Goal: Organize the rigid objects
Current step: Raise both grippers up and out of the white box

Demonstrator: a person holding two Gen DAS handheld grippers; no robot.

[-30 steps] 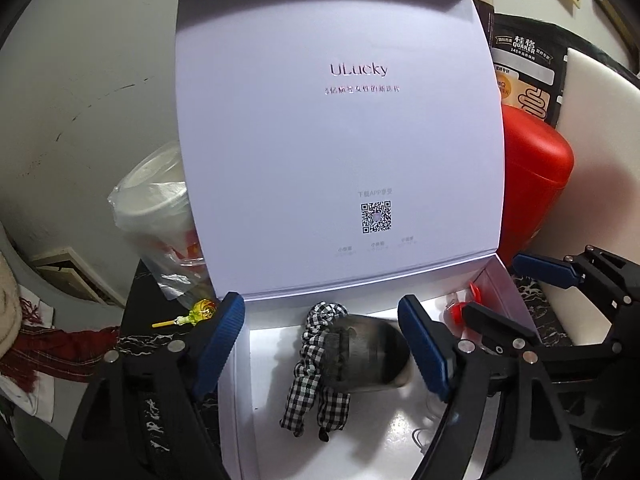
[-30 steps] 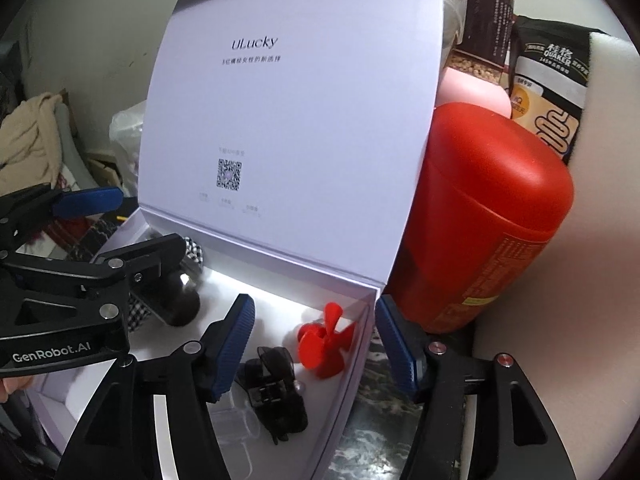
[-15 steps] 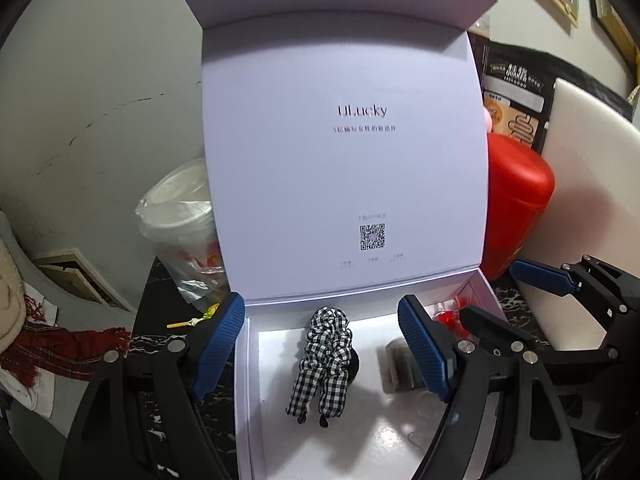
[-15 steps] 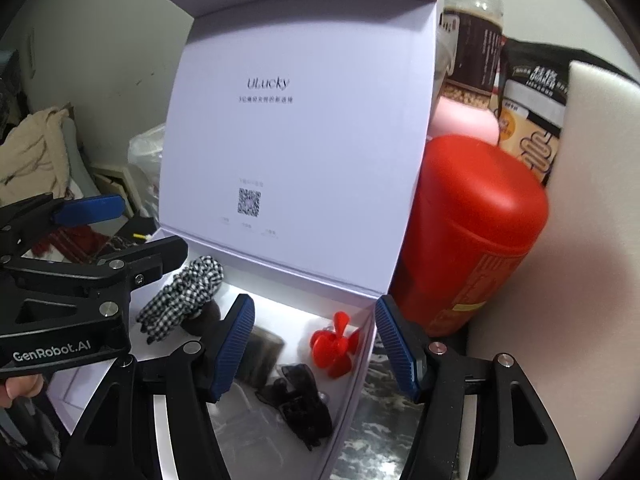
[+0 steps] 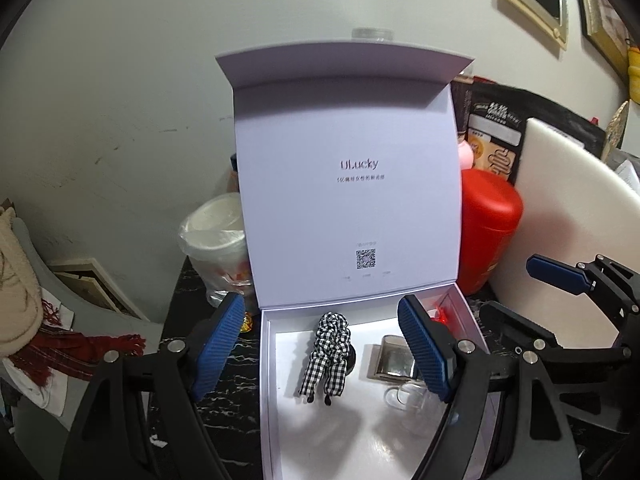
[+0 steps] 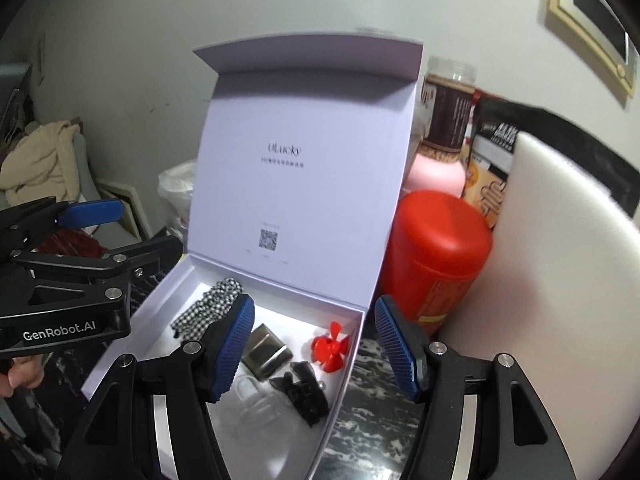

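An open white box (image 5: 269, 392) (image 6: 340, 380) stands on a black marble table with its lid upright. Inside lie a black-and-white checked scrunchie (image 5: 328, 352) (image 6: 208, 308), a shiny metal square piece (image 5: 390, 364) (image 6: 266, 350), a clear glass cup (image 5: 412, 400) (image 6: 256, 396), a red propeller-shaped toy (image 6: 330, 350) and a black hair clip (image 6: 304, 392). My left gripper (image 5: 320, 344) is open and empty above the box. My right gripper (image 6: 314, 344) is open and empty above the box's right end.
A red canister (image 5: 486, 232) (image 6: 436, 256) stands right of the box, with a pink bottle (image 6: 436, 172), a jar (image 6: 448, 108) and a black snack bag (image 5: 492, 140) behind. A bagged plastic cup (image 5: 216, 244) stands left. A white board (image 6: 560, 260) is at the right.
Both grippers have pulled back and up from the box. The metal piece that was between the left fingers now lies in the box.
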